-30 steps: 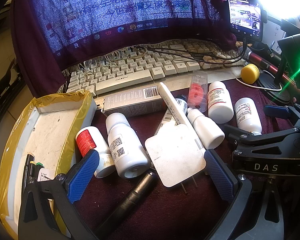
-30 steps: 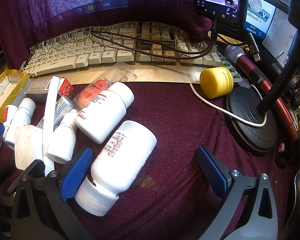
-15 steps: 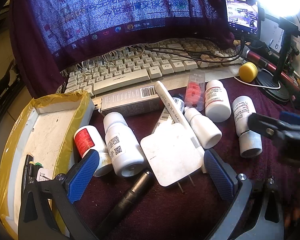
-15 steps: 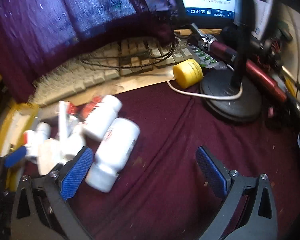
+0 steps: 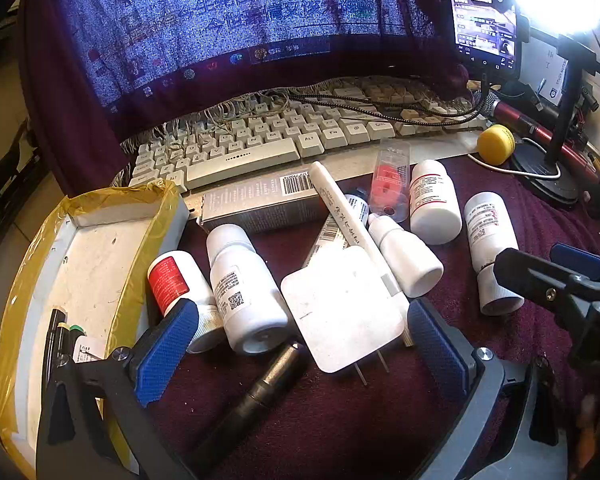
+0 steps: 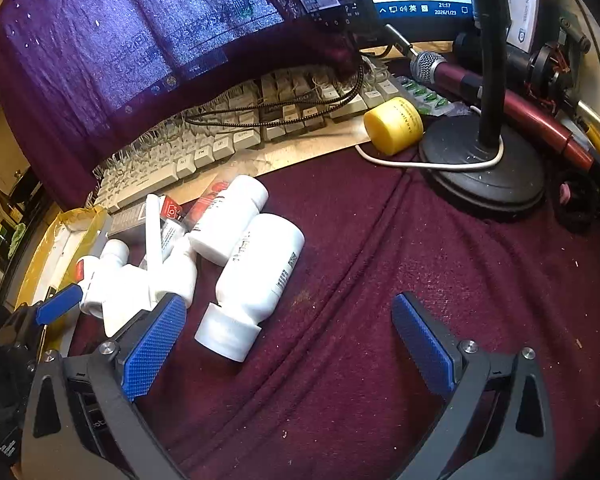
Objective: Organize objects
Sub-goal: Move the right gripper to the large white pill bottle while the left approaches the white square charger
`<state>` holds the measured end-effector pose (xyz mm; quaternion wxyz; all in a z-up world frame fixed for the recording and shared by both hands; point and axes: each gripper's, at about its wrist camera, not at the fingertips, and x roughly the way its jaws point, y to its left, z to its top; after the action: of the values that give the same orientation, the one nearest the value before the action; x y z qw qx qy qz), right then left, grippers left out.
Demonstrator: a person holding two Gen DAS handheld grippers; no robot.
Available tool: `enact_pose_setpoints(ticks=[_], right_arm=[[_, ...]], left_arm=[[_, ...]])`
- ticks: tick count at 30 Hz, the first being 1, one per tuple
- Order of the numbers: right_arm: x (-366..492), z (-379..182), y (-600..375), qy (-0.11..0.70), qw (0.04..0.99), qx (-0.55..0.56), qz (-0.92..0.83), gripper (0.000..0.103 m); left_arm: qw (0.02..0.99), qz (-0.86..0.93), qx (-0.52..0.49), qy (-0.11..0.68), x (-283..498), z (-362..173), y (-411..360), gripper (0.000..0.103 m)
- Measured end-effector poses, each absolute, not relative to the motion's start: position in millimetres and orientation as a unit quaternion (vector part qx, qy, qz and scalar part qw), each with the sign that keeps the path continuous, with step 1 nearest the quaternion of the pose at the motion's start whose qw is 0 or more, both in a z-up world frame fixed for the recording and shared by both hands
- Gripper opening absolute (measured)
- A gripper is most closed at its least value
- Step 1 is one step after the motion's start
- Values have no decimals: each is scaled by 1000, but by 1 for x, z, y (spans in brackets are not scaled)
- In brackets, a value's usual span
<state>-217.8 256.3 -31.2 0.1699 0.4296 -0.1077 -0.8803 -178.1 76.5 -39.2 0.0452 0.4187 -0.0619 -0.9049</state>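
Maroon cloth (image 5: 340, 420) covers the desk, and we take the keyboard (image 5: 260, 148) at its far edge as our landmark.

From the left wrist view, our left gripper (image 5: 296, 344) hangs released, jaws wide, over a clutter of medicine lying just in front of the keyboard. Between its blue pads sit a white bottle (image 5: 248, 292) on its side, a flat white charger (image 5: 344, 308) with its prongs pointing toward us, and a black pen (image 5: 260, 392) nearer still. A red-labelled bottle (image 5: 176, 284) lies touching the left pad. Left of the keyboard, a foam tray (image 5: 96, 220) lined with yellow tape holds a few pens (image 5: 60, 336) at its near end; we judge this is where the loose things belong, which is why the gripper waits beside it. A grey box (image 5: 260, 200) and a white stick (image 5: 344, 208) rest against the keyboard's front edge.

From the right wrist view, our right gripper (image 6: 288, 340) is likewise released and grasps nothing. A large white bottle (image 6: 256, 284) lies on its side in front of the keyboard, just inside the left pad, cap toward us, so we judge it the likely next pick. A second bottle (image 6: 228, 216) touches it on the keyboard side. Right of the keyboard sit a yellow jar (image 6: 394, 126) and a black lamp base (image 6: 480, 168), well apart from the pile.
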Motion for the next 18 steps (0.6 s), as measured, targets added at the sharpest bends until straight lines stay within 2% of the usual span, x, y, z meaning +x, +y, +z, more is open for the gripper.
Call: enact_pose_setpoints(ticks=[12,15,18], right_arm=[[-210,-24,249,-96,204,404,-887,103],[-199,-17,246,-84,201,383,-898,103],[-187,-11,243,-70,203,366,-906,103]], left_arm=[[41,-907,416,-45,-172,-37,70,102],[29,-919,394,-4,-153,-28,58,102],[32,-934,356,-19,-131,-19,61,102]])
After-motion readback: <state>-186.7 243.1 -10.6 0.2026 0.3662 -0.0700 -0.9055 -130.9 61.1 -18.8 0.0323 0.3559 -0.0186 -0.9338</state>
